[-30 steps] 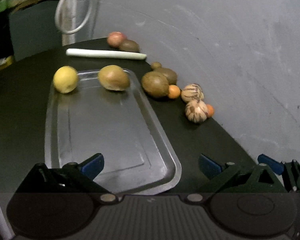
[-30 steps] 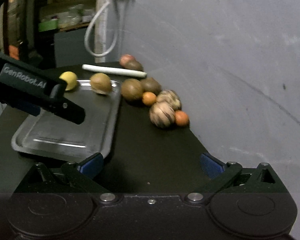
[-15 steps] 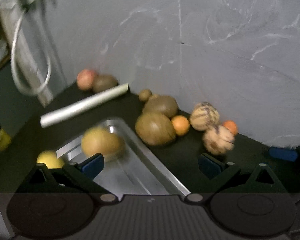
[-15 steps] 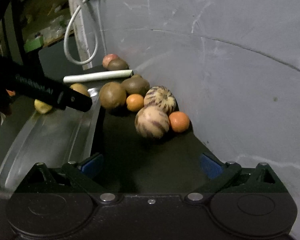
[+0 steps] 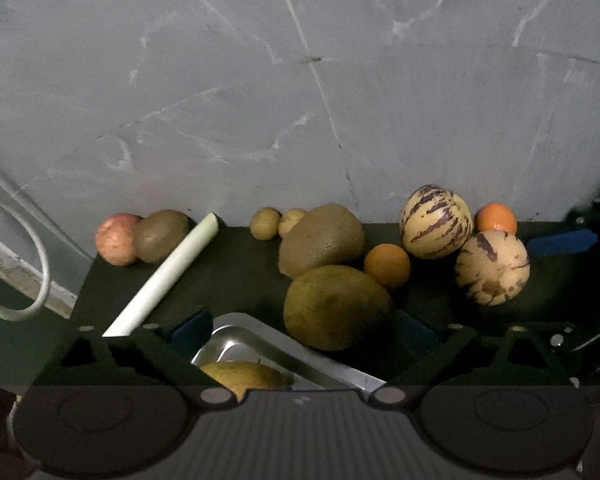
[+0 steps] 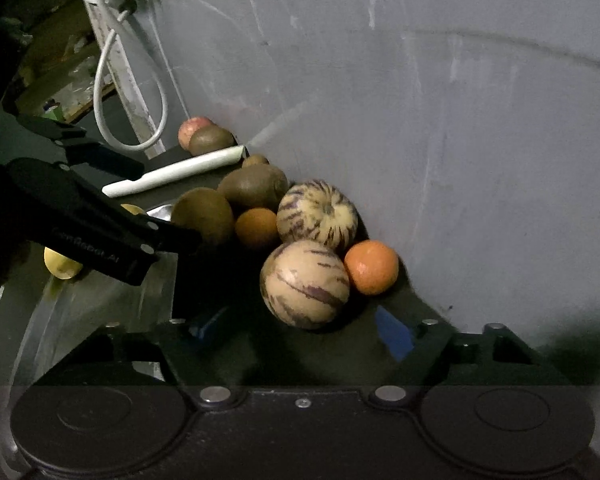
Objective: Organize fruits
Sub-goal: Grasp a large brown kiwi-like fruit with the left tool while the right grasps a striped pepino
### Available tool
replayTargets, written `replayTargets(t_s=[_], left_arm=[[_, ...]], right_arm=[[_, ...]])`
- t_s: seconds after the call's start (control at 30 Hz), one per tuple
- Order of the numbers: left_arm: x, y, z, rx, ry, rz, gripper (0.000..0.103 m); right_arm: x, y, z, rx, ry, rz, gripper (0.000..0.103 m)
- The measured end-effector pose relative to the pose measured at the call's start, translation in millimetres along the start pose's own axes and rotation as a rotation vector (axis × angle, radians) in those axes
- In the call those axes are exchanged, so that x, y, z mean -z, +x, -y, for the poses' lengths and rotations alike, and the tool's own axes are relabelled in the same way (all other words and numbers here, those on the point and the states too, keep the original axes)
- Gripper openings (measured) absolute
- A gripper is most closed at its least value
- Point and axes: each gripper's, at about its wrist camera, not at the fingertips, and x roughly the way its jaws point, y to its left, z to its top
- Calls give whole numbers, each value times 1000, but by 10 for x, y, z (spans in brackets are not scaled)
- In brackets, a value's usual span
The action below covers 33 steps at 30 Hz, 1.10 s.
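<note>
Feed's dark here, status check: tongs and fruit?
Left tongs open, closing around nearest brown fruit. Right tongs open, closing toward striped melon. Orange touching it. Steel tray beside.

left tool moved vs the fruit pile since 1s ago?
Yes. In the right wrist view the left tool has advanced right, from over the tray to the brown fruit.

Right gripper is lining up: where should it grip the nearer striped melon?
Grip the nearer striped melon across its widest middle, coming from the open near side. It is round; an orange touches its right and another striped melon sits behind. The right gripper, closing in, isn't touching it.
</note>
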Motion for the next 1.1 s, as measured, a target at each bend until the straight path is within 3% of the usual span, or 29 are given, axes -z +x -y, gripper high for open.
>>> replayTargets(t_s=[0.17, 0.43, 0.7, 1.1], left_arm=[[17, 141, -32, 56, -9, -28, 92], [7, 314, -33, 107, -23, -50, 73], [-24, 409, -23, 110, -47, -50, 72], [64, 286, 18, 114, -211, -26, 71]], right_arm=[[-30, 40, -10, -10, 8, 14, 73], [-69, 124, -47, 2, -5, 30, 60], [-46, 150, -64, 11, -41, 43, 57], [18, 88, -27, -18, -66, 54, 52]])
